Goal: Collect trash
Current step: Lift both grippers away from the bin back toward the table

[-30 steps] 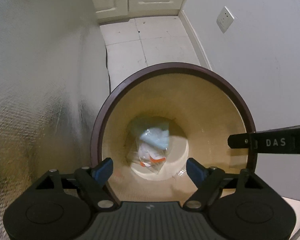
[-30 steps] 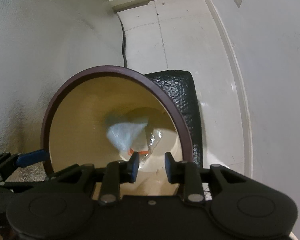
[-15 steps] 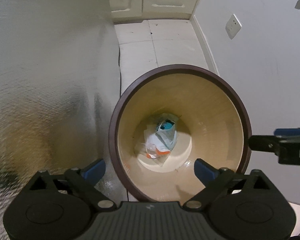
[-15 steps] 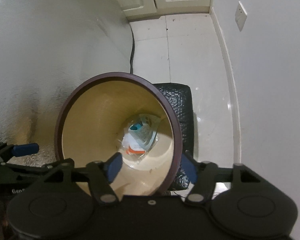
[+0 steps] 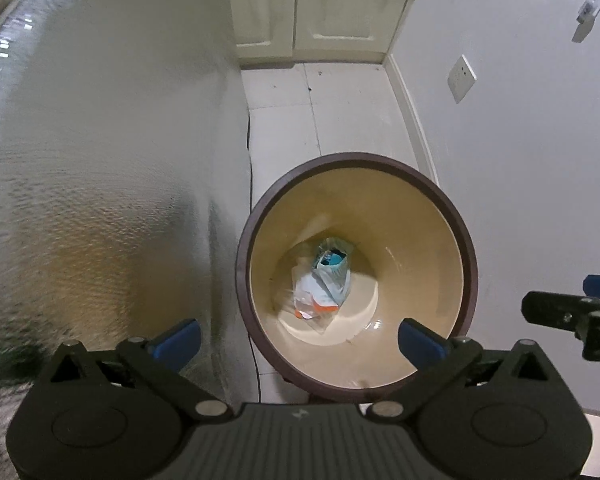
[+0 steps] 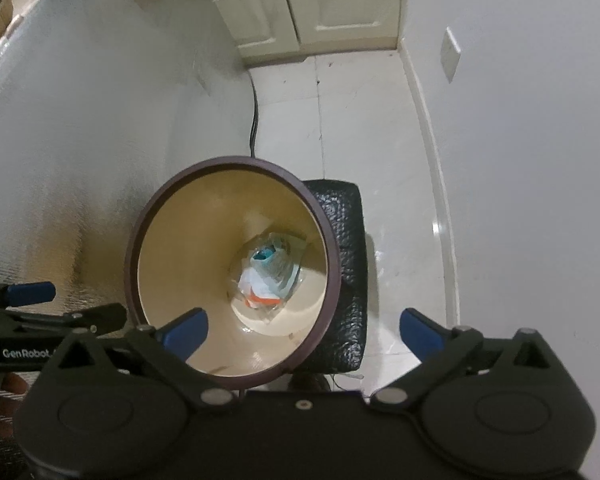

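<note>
- A floor of pale glossy tiles [image 5: 280,136] runs to cream panelled cabinet doors [image 5: 320,4]; a smooth white wall [image 5: 520,160] with a square socket plate [image 5: 462,78] stands on one side, and a dimpled, silvery foil-like panel [image 5: 100,160] on the other.
- A round bin [image 5: 470,264] with a dark brown rim and smooth beige tapering inside stands on the tiles; in the right wrist view a black pebble-textured pad [image 6: 350,264] lies beside it.
- The trash [image 5: 322,284], a crumpled clear plastic bag with white, teal and orange scraps, lies at the bin's bottom.
- The left gripper [image 5: 300,338] hangs above the bin, its blue-padded jaws just spread wide, nothing between them.
- The right gripper [image 6: 304,330] likewise has just opened fully and holds nothing.
</note>
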Motion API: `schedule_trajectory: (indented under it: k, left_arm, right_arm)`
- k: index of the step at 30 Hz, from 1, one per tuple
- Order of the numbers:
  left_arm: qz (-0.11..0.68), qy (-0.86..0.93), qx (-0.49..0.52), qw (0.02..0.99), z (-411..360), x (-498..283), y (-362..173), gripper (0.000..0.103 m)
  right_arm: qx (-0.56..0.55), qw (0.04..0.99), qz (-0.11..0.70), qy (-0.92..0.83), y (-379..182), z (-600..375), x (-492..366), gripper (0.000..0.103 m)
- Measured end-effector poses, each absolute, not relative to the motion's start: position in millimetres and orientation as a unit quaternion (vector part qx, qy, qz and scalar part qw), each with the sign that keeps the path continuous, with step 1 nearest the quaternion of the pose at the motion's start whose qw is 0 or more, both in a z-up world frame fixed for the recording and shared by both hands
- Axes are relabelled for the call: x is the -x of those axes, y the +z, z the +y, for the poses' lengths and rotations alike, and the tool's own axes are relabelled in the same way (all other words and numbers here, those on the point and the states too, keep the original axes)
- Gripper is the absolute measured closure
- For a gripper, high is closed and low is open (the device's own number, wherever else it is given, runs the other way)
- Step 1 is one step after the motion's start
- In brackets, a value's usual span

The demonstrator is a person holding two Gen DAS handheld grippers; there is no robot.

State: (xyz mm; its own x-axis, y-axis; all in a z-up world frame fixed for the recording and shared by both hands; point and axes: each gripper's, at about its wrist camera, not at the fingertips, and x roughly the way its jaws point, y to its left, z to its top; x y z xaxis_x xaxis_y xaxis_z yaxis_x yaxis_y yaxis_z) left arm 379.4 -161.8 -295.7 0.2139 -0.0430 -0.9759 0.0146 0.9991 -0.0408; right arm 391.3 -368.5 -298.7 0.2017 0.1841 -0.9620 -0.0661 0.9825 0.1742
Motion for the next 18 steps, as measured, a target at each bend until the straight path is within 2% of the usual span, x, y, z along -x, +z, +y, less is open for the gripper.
schedule_trajectory:
  k: [18]
  left_arm:
    - [0.578,-0.022,0.019,0.816,-157.1,-330.7,-233.9,0.000]
  right_arm:
    - [-0.021,0.805,0.590,0.065,-243.1,-383.0,-342.1,0.000]
